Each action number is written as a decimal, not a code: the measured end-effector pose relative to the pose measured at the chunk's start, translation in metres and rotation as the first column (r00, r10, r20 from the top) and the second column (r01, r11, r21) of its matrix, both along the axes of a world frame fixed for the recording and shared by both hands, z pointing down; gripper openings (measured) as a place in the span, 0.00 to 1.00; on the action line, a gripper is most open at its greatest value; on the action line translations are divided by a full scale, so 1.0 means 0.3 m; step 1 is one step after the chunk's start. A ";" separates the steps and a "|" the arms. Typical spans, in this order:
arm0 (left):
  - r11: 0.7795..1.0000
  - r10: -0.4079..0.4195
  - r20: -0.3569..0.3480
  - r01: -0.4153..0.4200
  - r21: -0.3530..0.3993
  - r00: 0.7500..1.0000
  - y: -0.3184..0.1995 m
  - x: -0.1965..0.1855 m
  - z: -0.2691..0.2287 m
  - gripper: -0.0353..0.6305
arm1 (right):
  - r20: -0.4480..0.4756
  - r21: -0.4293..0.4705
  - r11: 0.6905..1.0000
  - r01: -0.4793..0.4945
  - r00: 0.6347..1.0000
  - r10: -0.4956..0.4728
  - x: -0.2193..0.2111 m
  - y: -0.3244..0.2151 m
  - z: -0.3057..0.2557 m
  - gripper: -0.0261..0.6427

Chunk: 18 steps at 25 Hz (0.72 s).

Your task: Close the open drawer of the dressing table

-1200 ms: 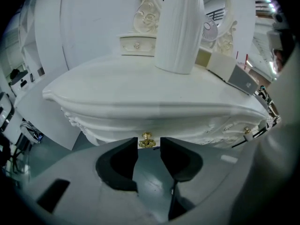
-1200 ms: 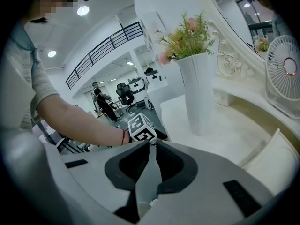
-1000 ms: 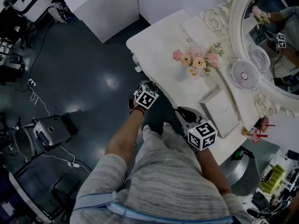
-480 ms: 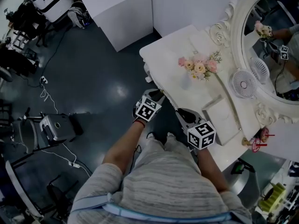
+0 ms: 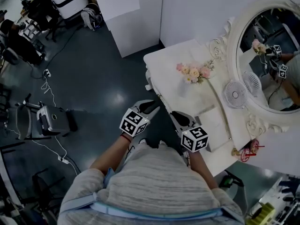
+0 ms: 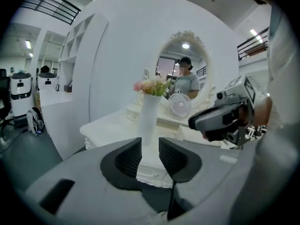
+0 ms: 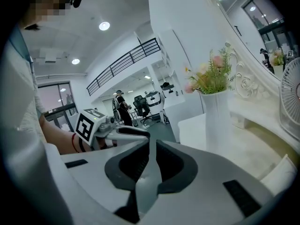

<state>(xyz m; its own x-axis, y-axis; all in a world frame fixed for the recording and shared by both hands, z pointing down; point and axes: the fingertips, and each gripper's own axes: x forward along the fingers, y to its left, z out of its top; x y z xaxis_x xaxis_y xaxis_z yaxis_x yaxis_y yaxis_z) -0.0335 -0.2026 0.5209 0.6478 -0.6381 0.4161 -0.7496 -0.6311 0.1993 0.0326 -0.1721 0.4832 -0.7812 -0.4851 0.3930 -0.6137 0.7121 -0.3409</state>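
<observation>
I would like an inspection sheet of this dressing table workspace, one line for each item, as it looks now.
Surface: white dressing table, top tidy; dark glossy floor around it.
Job's things: the table's front looks flush in the left gripper view; no open drawer seen.
Clutter: white vase of pink flowers, small round white fan, white rectangular tray, oval mirror in ornate white frame.
Grippers: left tongs open, just been closing slightly, nothing between; right tongs narrowly apart, nothing between.
Cables: white cable lying on the floor, left.
Surroundings: white partition panels; dark equipment, left.
</observation>
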 end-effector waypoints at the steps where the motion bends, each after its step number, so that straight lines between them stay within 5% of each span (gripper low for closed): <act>1: 1.000 -0.009 -0.016 0.009 0.013 1.000 0.023 -0.003 -0.033 0.23 | 0.007 0.001 1.000 0.002 1.000 -0.002 0.002 0.006 -0.009 0.06; 8: 0.992 -0.064 -0.090 0.073 0.098 0.994 0.153 -0.014 -0.209 0.09 | 0.026 0.019 0.999 0.042 0.999 -0.042 0.014 0.040 -0.080 0.06; 18: 0.988 -0.111 -0.154 0.126 0.091 0.982 0.262 -0.035 -0.302 0.07 | 0.033 0.023 0.996 0.081 0.996 -0.082 0.007 0.089 -0.147 0.06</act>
